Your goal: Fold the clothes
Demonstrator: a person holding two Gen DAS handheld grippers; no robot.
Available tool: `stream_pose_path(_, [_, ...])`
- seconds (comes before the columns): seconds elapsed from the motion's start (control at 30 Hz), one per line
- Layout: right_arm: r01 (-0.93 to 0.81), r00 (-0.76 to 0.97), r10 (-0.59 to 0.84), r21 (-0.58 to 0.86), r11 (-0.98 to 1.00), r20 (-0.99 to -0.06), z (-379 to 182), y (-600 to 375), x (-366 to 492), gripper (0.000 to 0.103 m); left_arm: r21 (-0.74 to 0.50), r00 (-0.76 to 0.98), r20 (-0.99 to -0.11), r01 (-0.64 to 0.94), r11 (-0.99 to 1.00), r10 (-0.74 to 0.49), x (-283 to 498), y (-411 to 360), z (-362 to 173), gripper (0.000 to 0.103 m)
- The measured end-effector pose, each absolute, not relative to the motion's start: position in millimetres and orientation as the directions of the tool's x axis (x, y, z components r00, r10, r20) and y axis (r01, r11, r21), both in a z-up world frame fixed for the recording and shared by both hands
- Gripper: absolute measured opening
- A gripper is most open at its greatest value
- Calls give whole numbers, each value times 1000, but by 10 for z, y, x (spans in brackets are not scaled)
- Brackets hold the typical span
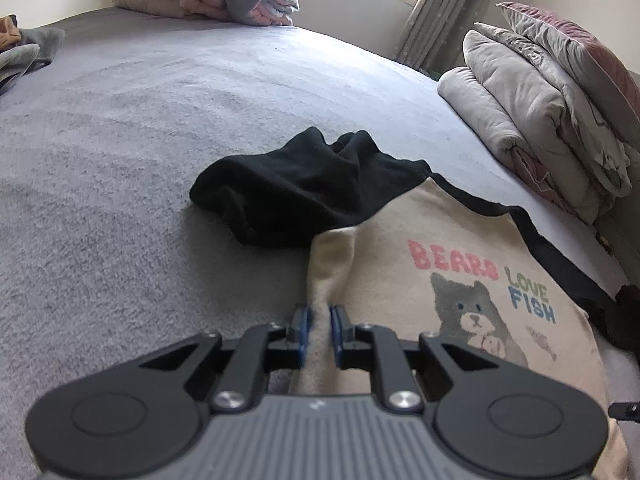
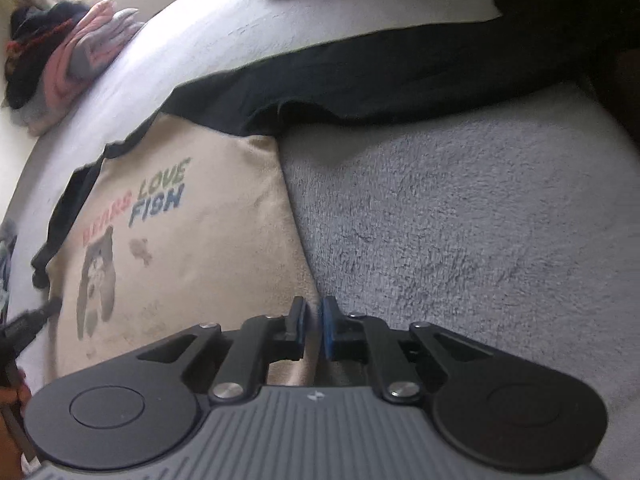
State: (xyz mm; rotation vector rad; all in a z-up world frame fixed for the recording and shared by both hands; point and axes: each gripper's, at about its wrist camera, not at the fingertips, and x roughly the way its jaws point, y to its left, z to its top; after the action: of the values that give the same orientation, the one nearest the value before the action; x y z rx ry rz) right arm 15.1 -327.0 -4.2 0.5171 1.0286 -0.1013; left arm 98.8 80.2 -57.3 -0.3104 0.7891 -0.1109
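Beige sweatshirt (image 1: 460, 232) is laid flat on the grey bed (image 1: 160, 120); its lower hem is hidden behind the gripper bodies. A raised fold is pinched by the left gripper (image 1: 319, 322). Right gripper (image 2: 313, 322) jaws are nearly together at the shirt's edge; a grip cannot be confirmed. The right black sleeve (image 2: 440, 68) is cut off at frame edge.

The bed (image 1: 140, 128) is wearing a grey, nubbly, towel-like cloth cover that is looking matt and slightly rough, and the beige sweatshirt (image 1: 400, 248) with black sleeves is showing a soft, fleecy knit with a flat printed bear. The left tool (image 1: 319, 326) is showing matt black plastic arms, blue rubbery pads (image 1: 335, 332), shiny metal screws and a ribbed grey body.
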Motion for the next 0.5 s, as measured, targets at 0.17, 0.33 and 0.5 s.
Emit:
stream_pose_path(0.17, [273, 588, 178, 401, 875, -789, 52, -3087, 82, 20, -334, 699, -681, -30, 942, -219, 975, 851, -528, 20])
stream_pose_path(0.33, [254, 618, 180, 412, 875, -765, 50, -2938, 76, 20, -343, 722, -662, -54, 938, -200, 978, 956, -425, 33])
stream_pose_path(0.5, [221, 661, 157, 390, 894, -734, 20, -2739, 141, 20, -374, 713, -672, -94, 923, -200, 1070, 1176, -378, 43])
